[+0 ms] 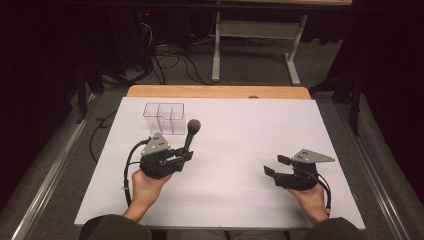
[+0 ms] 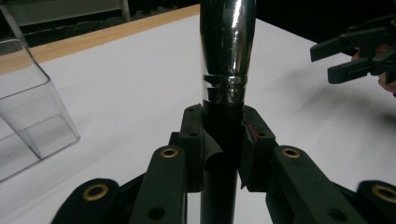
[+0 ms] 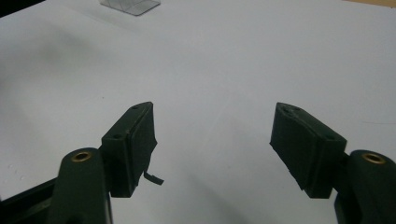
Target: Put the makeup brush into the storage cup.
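Left gripper clenched on the black handle of a makeup brush with chrome ferrule and dark round head; the brush stands up past its tips, clear plastic divided organizer just beyond. Right gripper released, holding nothing, above the white desk.

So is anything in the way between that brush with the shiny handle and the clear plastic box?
Nothing visible is. The left gripper holds the black-headed makeup brush with the chrome handle beside the clear plastic divided box, with bare white table between them.
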Tool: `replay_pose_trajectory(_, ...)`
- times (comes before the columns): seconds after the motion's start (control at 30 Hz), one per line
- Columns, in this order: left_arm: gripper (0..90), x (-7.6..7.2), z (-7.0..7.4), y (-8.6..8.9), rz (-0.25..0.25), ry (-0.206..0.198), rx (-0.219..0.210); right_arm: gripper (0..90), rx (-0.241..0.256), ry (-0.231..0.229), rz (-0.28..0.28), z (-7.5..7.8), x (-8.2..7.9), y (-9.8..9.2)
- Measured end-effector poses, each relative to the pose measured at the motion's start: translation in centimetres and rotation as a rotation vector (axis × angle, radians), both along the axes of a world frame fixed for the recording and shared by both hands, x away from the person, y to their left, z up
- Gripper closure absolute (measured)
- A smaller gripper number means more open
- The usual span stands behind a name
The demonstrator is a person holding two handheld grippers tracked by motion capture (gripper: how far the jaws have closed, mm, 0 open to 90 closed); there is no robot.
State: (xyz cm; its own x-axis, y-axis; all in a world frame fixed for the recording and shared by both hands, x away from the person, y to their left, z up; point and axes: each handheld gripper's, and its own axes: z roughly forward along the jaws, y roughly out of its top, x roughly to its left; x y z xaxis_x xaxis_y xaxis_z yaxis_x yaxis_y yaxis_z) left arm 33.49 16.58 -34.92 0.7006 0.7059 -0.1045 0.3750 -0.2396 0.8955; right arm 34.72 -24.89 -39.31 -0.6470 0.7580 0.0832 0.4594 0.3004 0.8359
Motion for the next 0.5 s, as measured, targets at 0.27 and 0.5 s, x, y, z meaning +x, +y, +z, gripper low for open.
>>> replay_pose_trajectory(0.27, 74.0, 0.3, 0.5, 1.2, 0.041, -0.009, -0.021, 28.8, 0.002, -0.008, 0.006, -0.3, -0.6, -0.7)
replay_pose_trajectory(0.5, 74.0, 0.9, 1.2, 2.1, 0.076, -0.021, -0.043, 28.8, 0.03, -0.005, -0.007, -0.7, -0.9, -1.7)
